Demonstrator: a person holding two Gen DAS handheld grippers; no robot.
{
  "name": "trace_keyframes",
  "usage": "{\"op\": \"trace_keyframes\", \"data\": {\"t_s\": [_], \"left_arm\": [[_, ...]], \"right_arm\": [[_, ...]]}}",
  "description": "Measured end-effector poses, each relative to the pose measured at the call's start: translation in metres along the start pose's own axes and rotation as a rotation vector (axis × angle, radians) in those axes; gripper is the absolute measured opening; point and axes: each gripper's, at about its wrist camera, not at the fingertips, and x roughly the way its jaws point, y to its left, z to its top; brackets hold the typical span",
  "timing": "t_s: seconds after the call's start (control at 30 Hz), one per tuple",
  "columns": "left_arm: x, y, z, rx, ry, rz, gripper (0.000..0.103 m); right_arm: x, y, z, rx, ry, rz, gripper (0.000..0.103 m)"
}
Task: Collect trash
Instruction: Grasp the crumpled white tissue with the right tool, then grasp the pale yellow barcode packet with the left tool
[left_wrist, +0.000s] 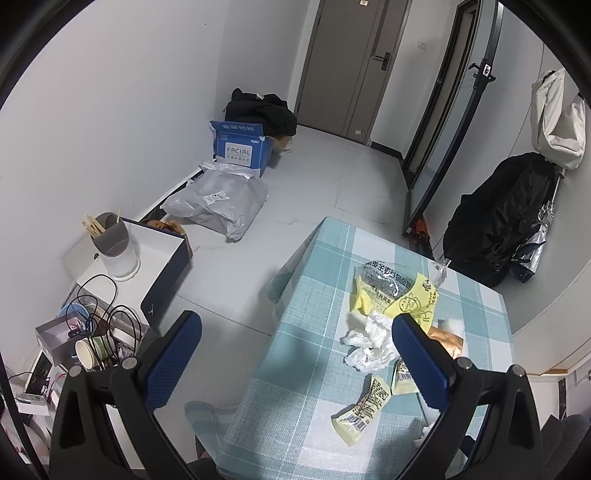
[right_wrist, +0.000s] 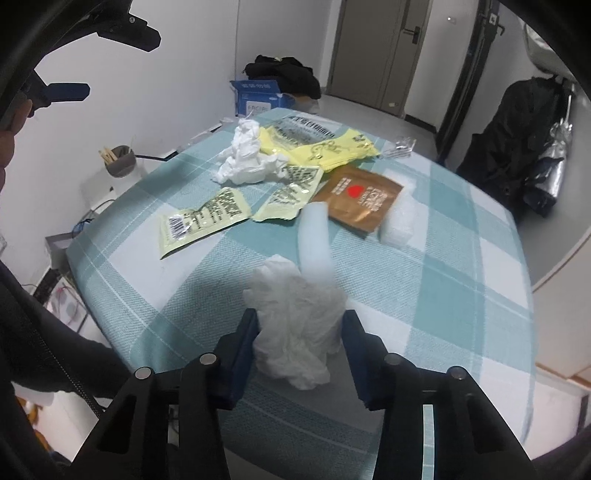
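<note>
A table under a teal checked cloth (right_wrist: 443, 277) carries the trash. My right gripper (right_wrist: 300, 325) is shut on a crumpled white tissue (right_wrist: 295, 317) at the near edge, with a pad pressing on each side. Beyond it lie a white foam tube (right_wrist: 314, 240), a brown sachet (right_wrist: 362, 199), pale yellow wrappers (right_wrist: 207, 218), a second tissue wad (right_wrist: 243, 155) and a yellow bag (right_wrist: 325, 147). My left gripper (left_wrist: 299, 332) stands open and empty above the table's left edge. Its right finger hangs over the tissue wad (left_wrist: 369, 339) and a yellow wrapper (left_wrist: 362, 406).
On the floor left of the table are a shoe box holding a white cup of chopsticks (left_wrist: 114, 240), a box of cables and cups (left_wrist: 92, 332), a grey mailing bag (left_wrist: 218, 199) and a blue carton (left_wrist: 240, 147). A black bag (left_wrist: 498, 221) leans by the right wall. A dark sleeve (right_wrist: 55, 350) is at left.
</note>
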Motion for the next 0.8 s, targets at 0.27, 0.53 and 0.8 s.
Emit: {"op": "trace_keyframes", "data": {"t_s": [0.27, 0.53, 0.8], "left_arm": [[0.006, -0.001, -0.002, 0.027, 0.015, 0.009, 0.101], [0.02, -0.011, -0.011, 0.106, 0.077, 0.001, 0.101], [0.038, -0.032, -0.031, 0.255, 0.195, -0.045, 0.101]], "right_arm": [[-0.011, 0.005, 0.0, -0.046, -0.031, 0.023, 0.018], [-0.026, -0.016, 0.005, 0.035, -0.049, 0.106, 0.011], [-0.032, -0.053, 0.008, 0.184, -0.049, 0.197, 0.011]]}}
